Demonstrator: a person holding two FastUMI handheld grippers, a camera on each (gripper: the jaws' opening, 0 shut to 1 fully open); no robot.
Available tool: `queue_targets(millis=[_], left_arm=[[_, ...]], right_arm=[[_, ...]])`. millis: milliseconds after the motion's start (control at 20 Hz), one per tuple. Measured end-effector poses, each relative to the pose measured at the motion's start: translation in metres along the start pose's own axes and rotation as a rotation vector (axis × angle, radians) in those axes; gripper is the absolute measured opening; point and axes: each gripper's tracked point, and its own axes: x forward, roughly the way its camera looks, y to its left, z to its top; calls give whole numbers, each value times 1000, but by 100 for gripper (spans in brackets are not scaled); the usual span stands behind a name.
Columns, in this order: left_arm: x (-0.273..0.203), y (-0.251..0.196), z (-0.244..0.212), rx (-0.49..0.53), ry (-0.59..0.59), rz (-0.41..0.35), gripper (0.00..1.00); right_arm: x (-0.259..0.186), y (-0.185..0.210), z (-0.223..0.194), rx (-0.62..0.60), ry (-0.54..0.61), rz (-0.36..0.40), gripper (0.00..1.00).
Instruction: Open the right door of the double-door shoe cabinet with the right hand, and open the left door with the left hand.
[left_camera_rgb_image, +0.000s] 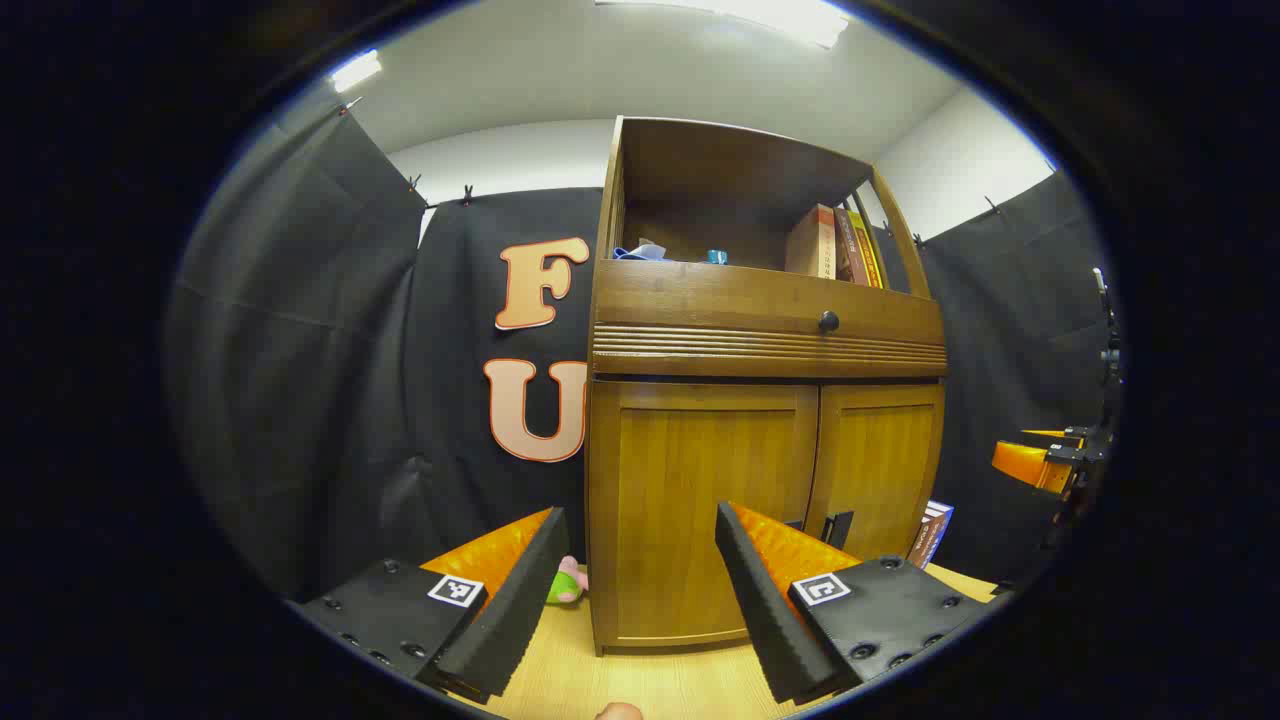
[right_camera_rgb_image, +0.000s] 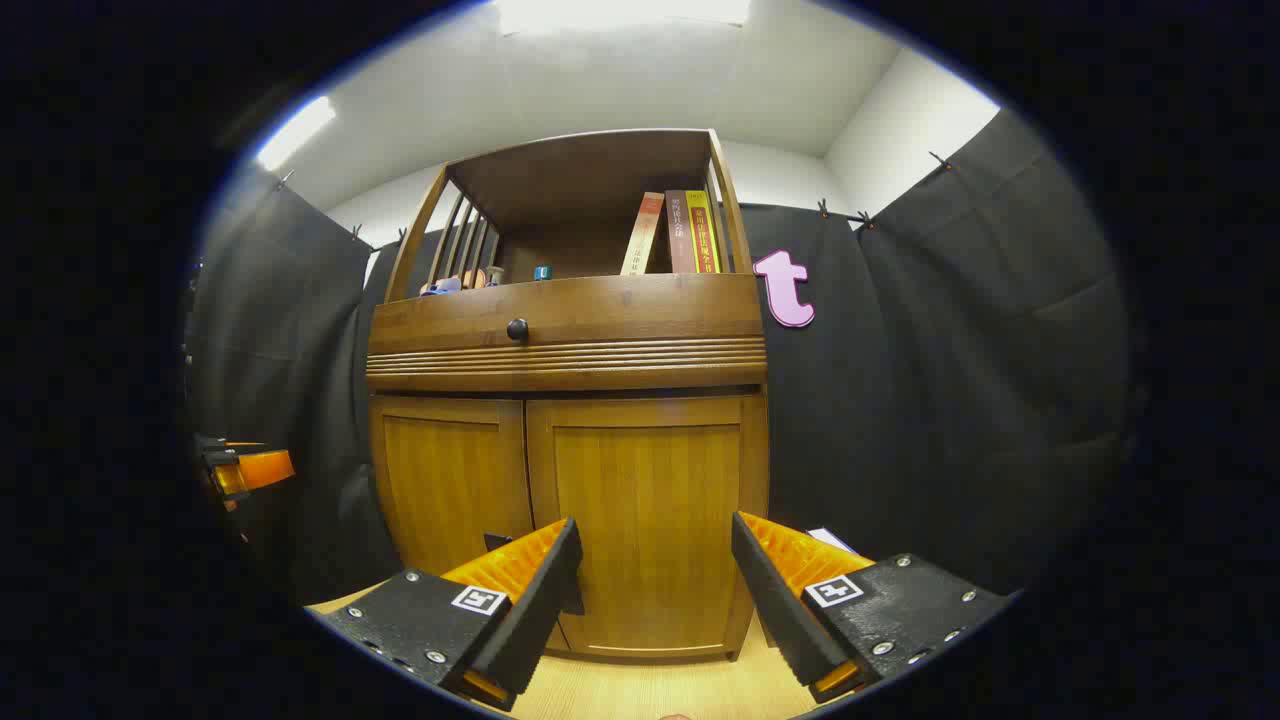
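Black cloth walls box in the shoe cabinet (right_camera_rgb_image: 565, 400), which sits on pale wood flooring, both doors closed. My left gripper (left_camera_rgb_image: 635, 590) and right gripper (right_camera_rgb_image: 650, 590) hang spread apart and empty in front of it. Doors look stiff, light, hinged (I'd grab the small dark handles (left_camera_rgb_image: 838, 527) by the centre seam).

Left gripper (left_camera_rgb_image: 635, 600): fingers spread wide apart, nothing between them, pointing forward and level, tips toward 12 o'clock. Right gripper (right_camera_rgb_image: 655, 600): fingers likewise wide apart, nothing held, level, tips toward 12 o'clock. Each gripper also visible from other's camera: right at 3 o'clock edge of left gripper view, left at 9 o'clock edge of right gripper view.
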Motion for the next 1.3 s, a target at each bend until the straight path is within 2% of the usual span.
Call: queue_targets(millis=[300, 350, 450, 500, 700, 900, 1300], left_arm=[[-2, 7, 7, 56, -26, 44, 96], [-3, 2, 8, 60, -23, 39, 98], [-4, -8, 9, 49, -22, 8, 95], [-4, -9, 10, 50, -27, 3, 98], [-7, -10, 15, 63, -40, 4, 94], [-8, -8, 11, 64, -31, 3, 95], [-7, 3, 2, 76, -19, 25, 95]], right_arm=[[-2, -1, 3, -7, -3, 9, 93], [-2, -2, 3, -8, -3, 7, 93], [-4, -5, 3, -16, -5, -2, 93], [-5, -6, 4, -21, -7, -5, 93], [-9, -6, 2, -33, -2, -7, 93], [-9, -3, -1, -43, 4, -6, 93], [11, 22, -48, -64, 61, 23, 93]])
